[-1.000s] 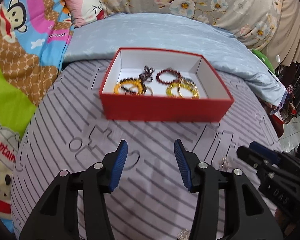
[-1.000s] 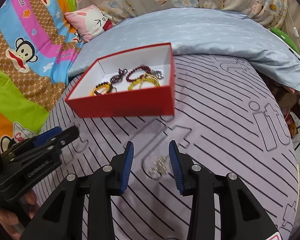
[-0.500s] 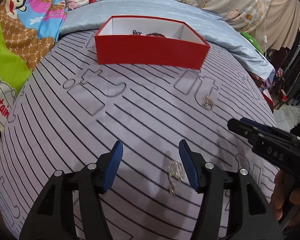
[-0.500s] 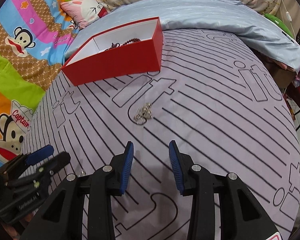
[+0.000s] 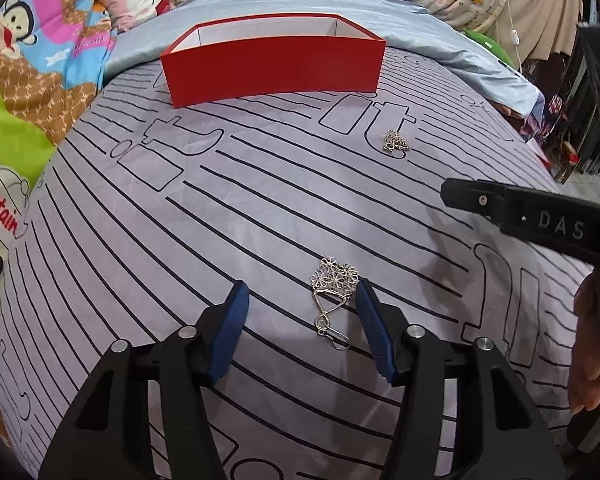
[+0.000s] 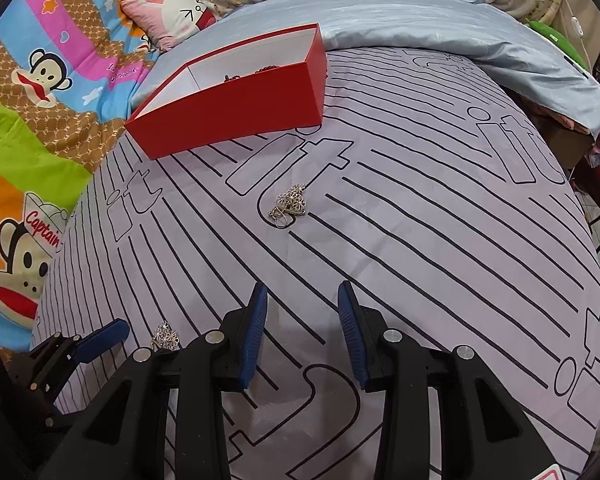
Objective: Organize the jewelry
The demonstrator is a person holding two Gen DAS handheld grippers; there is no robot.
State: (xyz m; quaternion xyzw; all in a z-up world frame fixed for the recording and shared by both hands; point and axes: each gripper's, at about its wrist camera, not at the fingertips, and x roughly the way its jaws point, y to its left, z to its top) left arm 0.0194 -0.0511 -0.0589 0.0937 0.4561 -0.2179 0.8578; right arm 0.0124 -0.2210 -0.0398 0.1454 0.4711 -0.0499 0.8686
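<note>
A lilac bedspread (image 5: pixel 260 216) carries black stripes and outlined shapes. At twelve o'clock sits a red box (image 5: pixel 274 68), white inside. A silver flower-patterned earring (image 5: pixel 334 280) glints; the fingers (image 5: pixel 230 328) wear blue ribbed pads.

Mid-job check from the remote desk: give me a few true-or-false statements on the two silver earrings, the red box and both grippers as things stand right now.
1. The left gripper has a silver flower earring between its open jaws. True.
2. The right gripper is shut on the other earring. False: its jaws are open and empty, and that earring lies ahead on the sheet.
3. The red box has a lid on. False: it is open-topped, with beads showing inside.
4. Both earrings lie on the striped sheet, outside the box. True.
</note>
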